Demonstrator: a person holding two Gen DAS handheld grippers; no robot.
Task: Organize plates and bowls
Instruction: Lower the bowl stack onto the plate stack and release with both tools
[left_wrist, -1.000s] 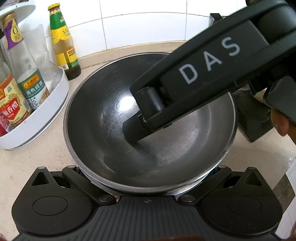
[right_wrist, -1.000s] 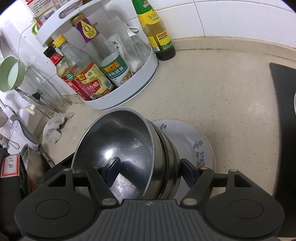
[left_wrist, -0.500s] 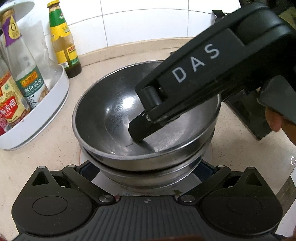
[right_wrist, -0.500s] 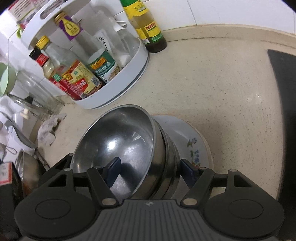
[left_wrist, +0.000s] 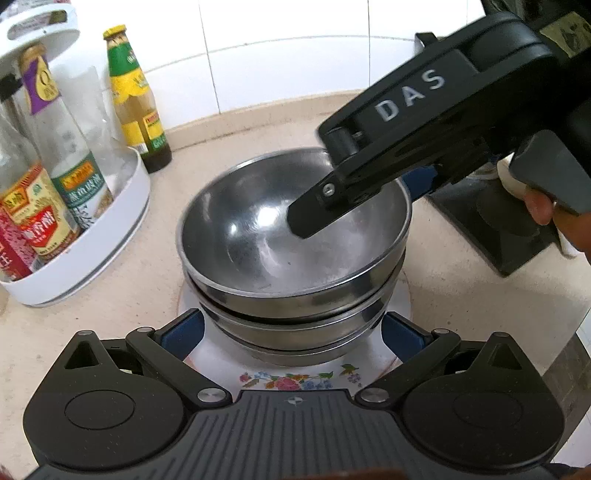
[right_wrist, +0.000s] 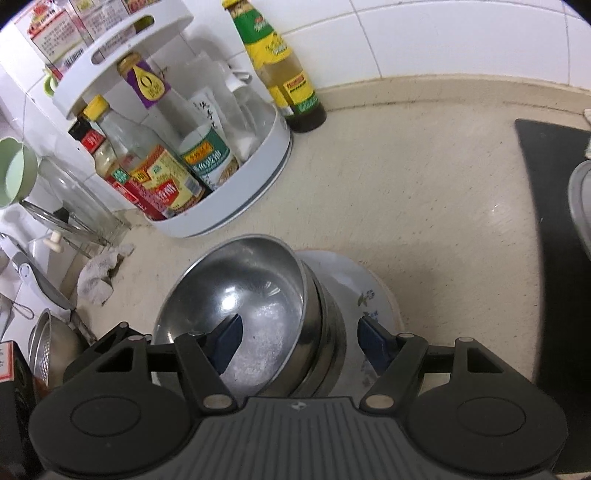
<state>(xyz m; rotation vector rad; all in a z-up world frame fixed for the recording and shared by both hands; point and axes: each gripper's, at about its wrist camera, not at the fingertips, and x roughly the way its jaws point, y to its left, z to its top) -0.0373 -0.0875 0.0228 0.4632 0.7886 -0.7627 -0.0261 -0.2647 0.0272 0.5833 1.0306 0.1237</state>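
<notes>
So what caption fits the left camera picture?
Right hand-held gripper straddles the rim of stacked steel bowls on a flowered plate.

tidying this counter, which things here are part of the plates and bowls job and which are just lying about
Part of the job:
stacked steel bowls
white floral plate under them
right tool, open, straddling the top bowl's wall

Lying about:
white round condiment rack
yellow-labelled sauce bottle
crumpled white cloth
</notes>
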